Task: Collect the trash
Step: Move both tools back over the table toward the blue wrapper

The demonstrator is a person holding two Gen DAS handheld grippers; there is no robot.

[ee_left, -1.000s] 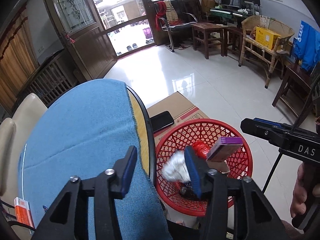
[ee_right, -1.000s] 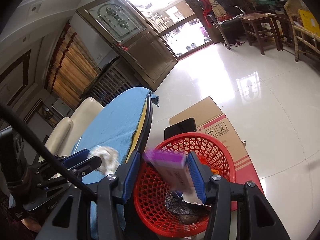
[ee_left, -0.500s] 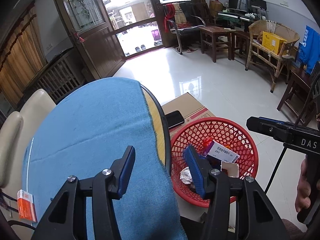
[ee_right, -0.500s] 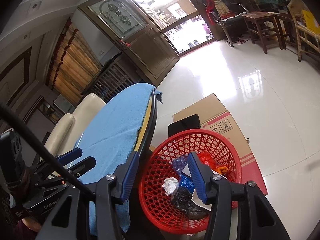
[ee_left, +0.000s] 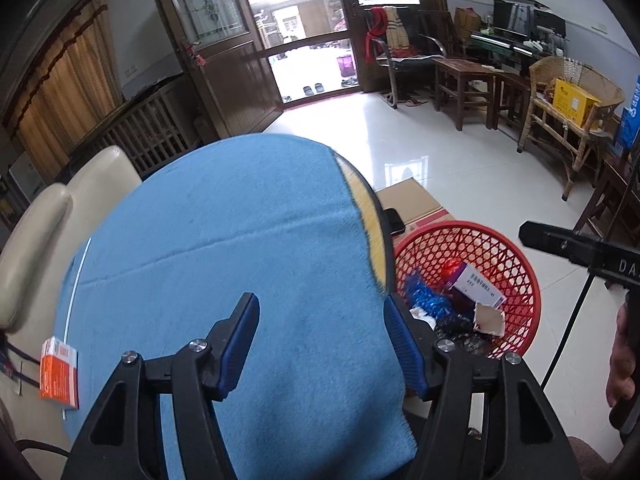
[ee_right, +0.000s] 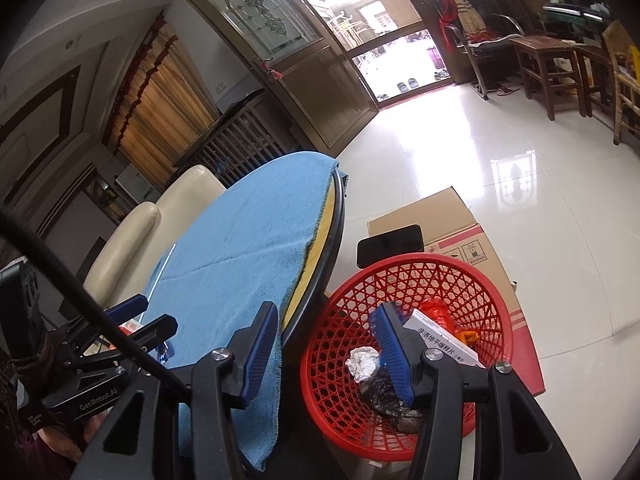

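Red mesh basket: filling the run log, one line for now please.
left claw open, empty | right claw open, empty | red mesh basket holds trash

A fuzzy, matt blue cloth (ee_left: 240,264) is being seen over the table; the red basket (ee_right: 472,280) is showing glossy plastic lattice — crumpled foil (ee_right: 362,364) is glinting inside. The floor tiles (ee_right: 520,128) are being mirrored bright — polished; the cardboard box (ee_right: 436,212) is looking dull.

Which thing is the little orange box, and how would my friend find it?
Start at the round table under the blue cloth. Go to its edge beside the cream chair. The orange box lies flat there, the only thing on the cloth; all other trash sits in the red basket.
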